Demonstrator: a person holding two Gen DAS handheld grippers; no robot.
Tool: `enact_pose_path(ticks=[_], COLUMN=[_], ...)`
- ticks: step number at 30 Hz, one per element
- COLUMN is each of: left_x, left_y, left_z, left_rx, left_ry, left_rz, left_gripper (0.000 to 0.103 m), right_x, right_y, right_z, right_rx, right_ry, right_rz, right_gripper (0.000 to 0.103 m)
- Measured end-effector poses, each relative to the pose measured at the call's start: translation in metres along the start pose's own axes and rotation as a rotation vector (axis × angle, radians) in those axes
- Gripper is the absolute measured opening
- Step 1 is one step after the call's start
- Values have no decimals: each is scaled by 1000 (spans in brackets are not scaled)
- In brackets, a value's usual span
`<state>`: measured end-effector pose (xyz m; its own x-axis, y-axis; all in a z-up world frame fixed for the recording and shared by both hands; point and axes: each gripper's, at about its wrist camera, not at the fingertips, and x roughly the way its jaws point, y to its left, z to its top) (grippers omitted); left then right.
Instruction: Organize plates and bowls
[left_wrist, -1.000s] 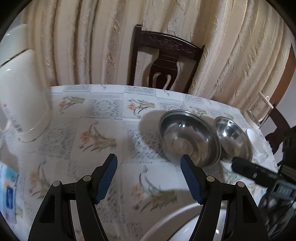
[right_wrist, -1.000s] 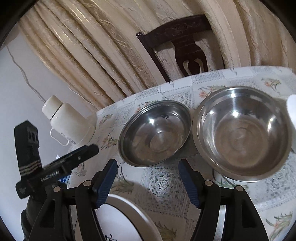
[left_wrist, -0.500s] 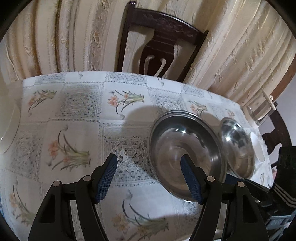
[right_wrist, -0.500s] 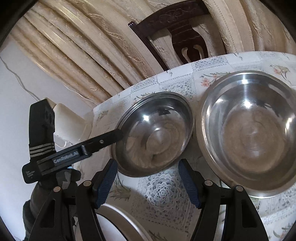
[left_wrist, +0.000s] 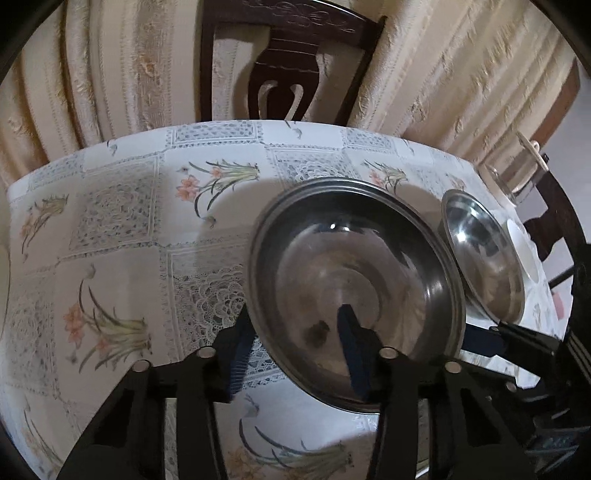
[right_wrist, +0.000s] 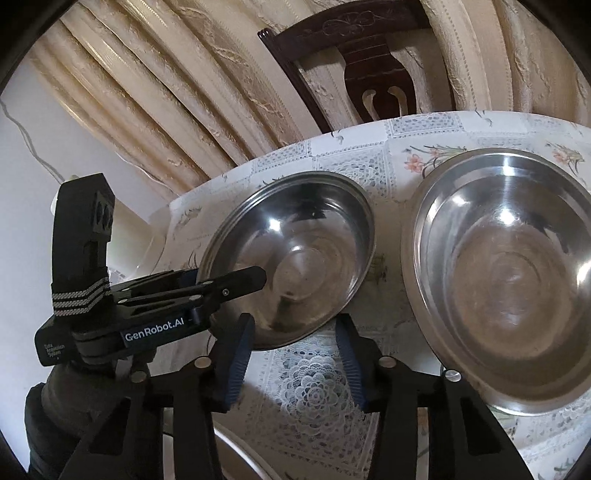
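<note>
Two steel bowls sit side by side on the flowered tablecloth (left_wrist: 122, 229). The left gripper (left_wrist: 295, 354) straddles the near rim of the smaller bowl (right_wrist: 295, 258), jaws wide, one finger inside. The right gripper (right_wrist: 295, 365) hangs open near the bigger bowl (right_wrist: 509, 280). Light, stiff, slippery metal probably: the thin rim looks the best hold.

Two empty steel bowls (right_wrist: 291, 254) (right_wrist: 506, 280) side by side, upright.
</note>
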<state>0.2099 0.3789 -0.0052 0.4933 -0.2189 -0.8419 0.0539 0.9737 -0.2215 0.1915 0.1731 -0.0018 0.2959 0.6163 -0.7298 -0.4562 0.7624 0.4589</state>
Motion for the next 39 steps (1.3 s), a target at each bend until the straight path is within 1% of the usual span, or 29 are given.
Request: enact_pose_path(ticks=[4, 6, 10, 16, 20, 26, 28, 31, 39], left_x=[3, 4, 5, 1, -9, -21, -25, -31, -47], left_y=[5, 12, 24, 16, 9, 4, 0, -6, -22], left_z=[-2, -2, -2, -4, -5, -6, -7, -9, -9], left_rx=[4, -14, -55, -20, 27, 35, 49, 70, 83], left_ry=[22, 29, 26, 6, -20, -38, -42, -47, -63], left_rz=[26, 34, 15, 1, 33, 40, 55, 74, 85], left_gripper=[45, 45, 45, 45, 45, 45, 45, 45, 45], right_x=[5, 6, 11, 18, 17, 9, 5, -3, -29], right_y=[6, 6, 6, 11, 12, 16, 17, 18, 25], right_z=[5, 9, 14, 17, 17, 15, 15, 16, 12], right_rx=[-47, -44, -41, -70, -86, -110, -112, -112, -135], right_ry=[21, 30, 50, 65, 52, 25, 15, -3, -55], right_rz=[-32, -28, -8, -16, -25, -30, -24, -17, -11], right_gripper=[47, 47, 47, 47, 47, 47, 47, 47, 47])
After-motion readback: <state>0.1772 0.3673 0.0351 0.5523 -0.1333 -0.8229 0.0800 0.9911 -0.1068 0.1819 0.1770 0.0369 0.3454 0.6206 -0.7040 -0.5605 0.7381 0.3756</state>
